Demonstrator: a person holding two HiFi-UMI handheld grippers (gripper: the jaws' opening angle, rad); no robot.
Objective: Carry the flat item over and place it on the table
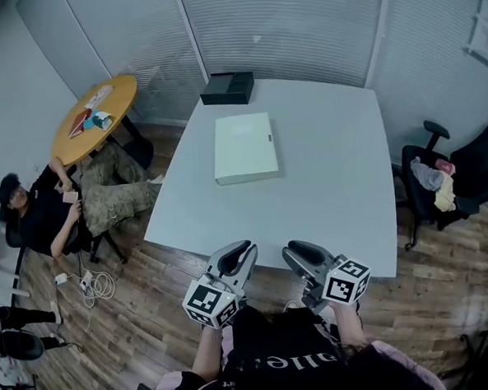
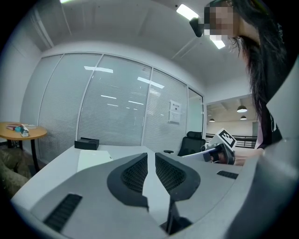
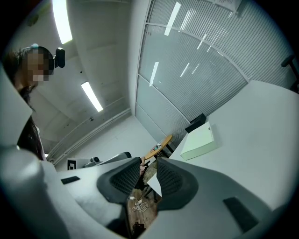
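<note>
Hovering empty, my left tool (image 1: 238, 256) and right tool (image 1: 301, 256) sit narrow. Any careless reach could shove the box (image 1: 244, 147) off the worktop (image 1: 334, 193).

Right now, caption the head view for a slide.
Flat white box on grey table; left gripper and right gripper, empty, at the near edge.
</note>
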